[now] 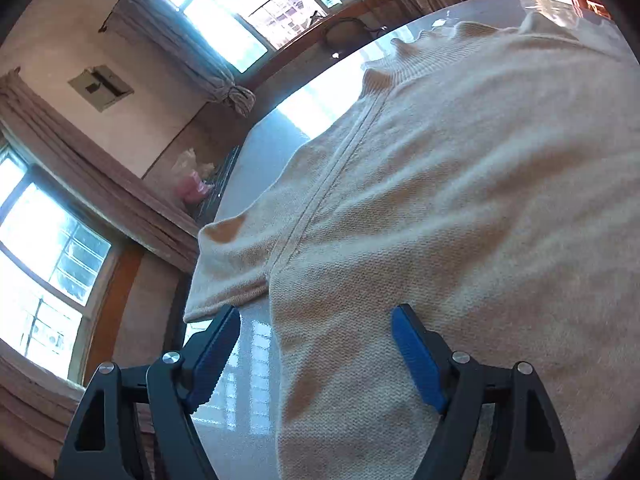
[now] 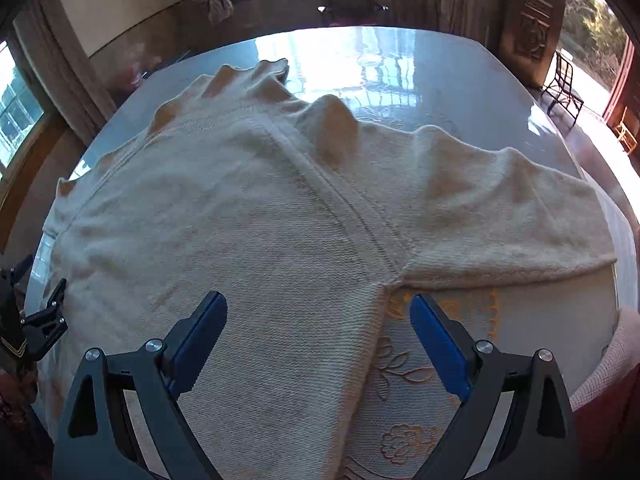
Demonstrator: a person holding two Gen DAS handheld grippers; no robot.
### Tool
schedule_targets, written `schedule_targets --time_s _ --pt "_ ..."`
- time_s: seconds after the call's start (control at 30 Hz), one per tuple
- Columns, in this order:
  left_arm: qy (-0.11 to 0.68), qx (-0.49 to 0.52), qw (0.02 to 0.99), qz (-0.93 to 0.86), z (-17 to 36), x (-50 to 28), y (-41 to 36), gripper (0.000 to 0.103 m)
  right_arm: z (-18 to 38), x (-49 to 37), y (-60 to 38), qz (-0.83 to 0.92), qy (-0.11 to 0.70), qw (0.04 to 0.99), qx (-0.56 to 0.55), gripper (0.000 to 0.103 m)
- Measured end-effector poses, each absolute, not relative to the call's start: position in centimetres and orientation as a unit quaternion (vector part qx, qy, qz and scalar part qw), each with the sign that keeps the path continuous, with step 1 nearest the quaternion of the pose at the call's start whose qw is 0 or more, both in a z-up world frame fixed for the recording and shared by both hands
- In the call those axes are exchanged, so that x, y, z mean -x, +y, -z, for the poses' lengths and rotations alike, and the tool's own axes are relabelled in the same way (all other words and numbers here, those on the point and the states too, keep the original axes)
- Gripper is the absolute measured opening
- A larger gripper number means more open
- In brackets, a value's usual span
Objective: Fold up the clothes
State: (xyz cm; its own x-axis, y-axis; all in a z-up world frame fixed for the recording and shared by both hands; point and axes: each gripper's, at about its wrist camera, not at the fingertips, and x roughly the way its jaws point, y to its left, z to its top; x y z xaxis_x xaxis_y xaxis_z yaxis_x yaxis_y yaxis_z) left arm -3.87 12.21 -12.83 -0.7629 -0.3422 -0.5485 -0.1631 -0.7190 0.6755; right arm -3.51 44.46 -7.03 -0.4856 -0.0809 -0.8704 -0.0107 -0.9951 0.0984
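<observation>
A cream knitted sweater [image 1: 460, 200] lies spread flat on a glossy table [image 1: 256, 360], collar at the far end. My left gripper [image 1: 316, 354] is open and empty, low over the sweater's left side edge below the armpit, next to the short left sleeve [image 1: 228, 264]. In the right wrist view the same sweater [image 2: 240, 220] fills the middle, its right sleeve [image 2: 500, 216] stretched out to the right. My right gripper [image 2: 318, 346] is open and empty, straddling the sweater's right side edge just below the armpit seam. The left gripper also shows at the far left [image 2: 44, 320].
An embroidered table cover [image 2: 420, 360] lies under the sweater's right edge. The glossy table [image 2: 380, 64] extends beyond the collar. Windows, curtains [image 1: 192, 52] and a chair [image 2: 348, 0] stand behind the table. A pink bag [image 1: 192, 184] sits near the left table edge.
</observation>
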Motion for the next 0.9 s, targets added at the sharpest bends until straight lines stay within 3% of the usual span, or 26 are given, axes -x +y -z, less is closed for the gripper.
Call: schedule_targets --time_s 0.1,0.2,0.6,0.9 --pt "-0.391 -0.315 0.044 0.864 12.6 1.7 12.4 0.08 7.5 3.2 38.5 0.859 0.033 0.059 -0.507 0.096" --pt "-0.355 -0.335 0.051 0.871 12.3 1.4 11.3 0.08 8.5 2.0 35.0 0.853 0.071 0.075 -0.512 0.096" --pt "-0.298 -0.354 0.024 0.886 11.6 -0.6 9.2 0.08 10.9 -6.4 33.9 0.84 0.018 0.026 -0.541 0.098" --pt "-0.091 -0.503 0.009 0.859 9.6 4.1 5.0 0.08 9.5 -6.4 34.4 0.842 0.009 0.013 -0.54 0.103"
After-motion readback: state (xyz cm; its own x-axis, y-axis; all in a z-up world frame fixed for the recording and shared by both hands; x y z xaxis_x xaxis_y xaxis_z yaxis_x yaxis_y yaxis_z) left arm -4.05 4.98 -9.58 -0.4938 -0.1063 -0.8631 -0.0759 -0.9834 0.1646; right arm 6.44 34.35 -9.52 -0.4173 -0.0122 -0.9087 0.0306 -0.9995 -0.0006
